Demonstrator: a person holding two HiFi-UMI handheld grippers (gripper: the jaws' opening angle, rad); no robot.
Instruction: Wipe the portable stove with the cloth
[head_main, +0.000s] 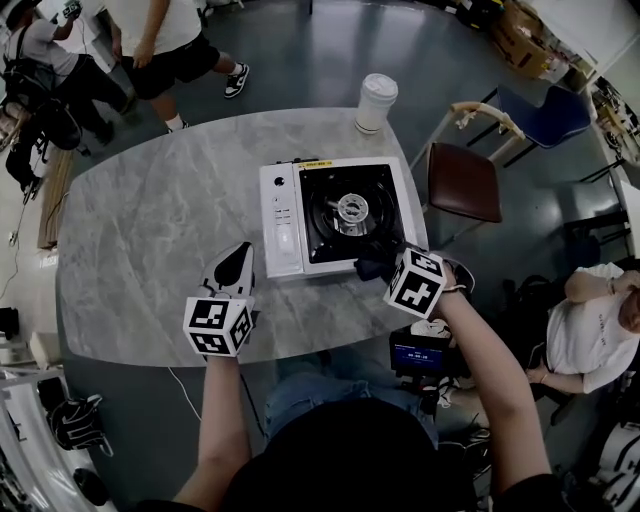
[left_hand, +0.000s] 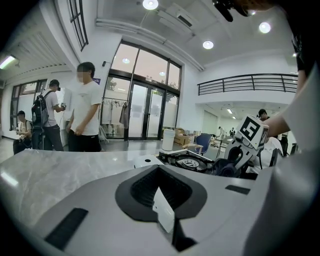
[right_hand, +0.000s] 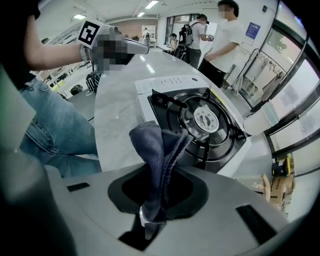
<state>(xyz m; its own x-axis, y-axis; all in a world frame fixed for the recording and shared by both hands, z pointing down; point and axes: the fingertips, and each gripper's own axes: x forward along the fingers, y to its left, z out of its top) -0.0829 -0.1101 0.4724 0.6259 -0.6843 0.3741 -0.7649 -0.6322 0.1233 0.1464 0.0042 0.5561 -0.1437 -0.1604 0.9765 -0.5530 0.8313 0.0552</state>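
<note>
Right tongs (right_hand: 150, 217) pinch cloth (right_hand: 157, 150), seemingly touching stove (right_hand: 170, 82).

Fuzzy matt cloth (right_hand: 152, 145), glossy white stove (head_main: 282, 225) with shiny metal burner (head_main: 351, 208), smooth marbled table (head_main: 150, 220).

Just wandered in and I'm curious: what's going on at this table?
A person holds a tool in each hand. The right tool pinches a dark blue cloth at the near edge of a portable stove on the grey table. The left tool is shut and empty, left of the stove.
</note>
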